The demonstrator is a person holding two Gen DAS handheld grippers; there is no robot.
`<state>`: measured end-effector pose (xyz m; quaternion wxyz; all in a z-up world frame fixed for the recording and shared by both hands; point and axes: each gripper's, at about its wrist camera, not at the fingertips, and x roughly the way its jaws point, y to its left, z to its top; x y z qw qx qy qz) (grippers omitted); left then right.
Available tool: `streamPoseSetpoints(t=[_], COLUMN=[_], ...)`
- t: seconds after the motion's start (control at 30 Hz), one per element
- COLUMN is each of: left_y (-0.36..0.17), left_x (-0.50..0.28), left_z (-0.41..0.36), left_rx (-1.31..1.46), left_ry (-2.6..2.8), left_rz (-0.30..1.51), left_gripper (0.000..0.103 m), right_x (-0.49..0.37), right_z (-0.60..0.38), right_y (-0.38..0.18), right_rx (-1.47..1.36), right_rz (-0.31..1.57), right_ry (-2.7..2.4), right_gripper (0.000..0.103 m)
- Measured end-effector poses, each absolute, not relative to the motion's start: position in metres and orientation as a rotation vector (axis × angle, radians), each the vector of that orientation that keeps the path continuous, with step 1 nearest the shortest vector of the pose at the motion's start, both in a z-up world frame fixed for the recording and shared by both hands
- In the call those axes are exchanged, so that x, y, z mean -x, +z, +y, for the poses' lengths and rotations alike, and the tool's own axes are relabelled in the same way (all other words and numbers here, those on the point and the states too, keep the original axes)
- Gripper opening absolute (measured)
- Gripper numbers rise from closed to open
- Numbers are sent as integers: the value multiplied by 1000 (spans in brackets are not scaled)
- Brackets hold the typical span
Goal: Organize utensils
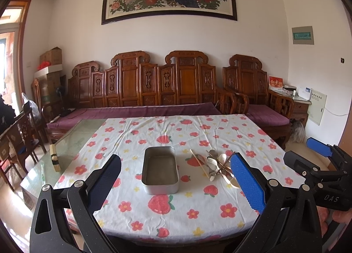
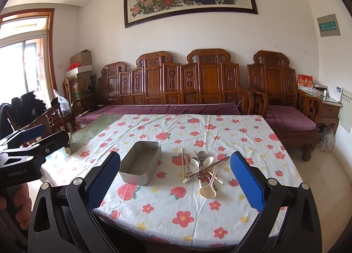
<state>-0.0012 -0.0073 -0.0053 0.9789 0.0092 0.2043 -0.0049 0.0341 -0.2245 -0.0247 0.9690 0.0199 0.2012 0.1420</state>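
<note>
We are working over a table covered by a white cloth printed with red strawberries and flowers (image 1: 167, 215), with a strip of bare glass tabletop (image 1: 72, 140) showing along its left side. On the cloth sits a rectangular grey metal tin with rounded corners (image 1: 160, 169), and as far as we can see it holds nothing at all. Just to its right, not touching it, lies the tangled heap of utensils (image 2: 202, 169): metal spoons and forks, a cream plastic spoon (image 2: 208, 189) nearest us, a pale wooden chopstick (image 2: 183, 164) on the heap's left edge, and a darker chopstick (image 2: 209, 167) crossing over the top.

So we judge the task to be at its very beginning: no piece has gone into the tin, and every one remains to be sorted out of the pile.

Our left gripper (image 1: 176, 182) hangs above the near edge of the table with its jaws spread wide and nothing between them, the tin lying straight ahead. Our right gripper (image 2: 176, 184) is likewise held wide apart and empty, with the heap in the gap ahead of it.

A small wood-handled brush (image 1: 54, 157) rests on the glass, well apart from everything else.
</note>
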Motion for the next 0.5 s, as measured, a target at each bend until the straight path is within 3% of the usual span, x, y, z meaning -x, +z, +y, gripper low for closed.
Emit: streamPoseSetpoints(t=[0.5], left_y=[-54], left_x=[-53], left_z=[-13], left_rx=[-44], left_ry=[-76], left_rz=[622], left_gripper=[97], right_x=[-76], right_z=[-243], right_y=[-79], right_rx=[24], right_rz=[491], right_ry=[280], right_gripper=[100])
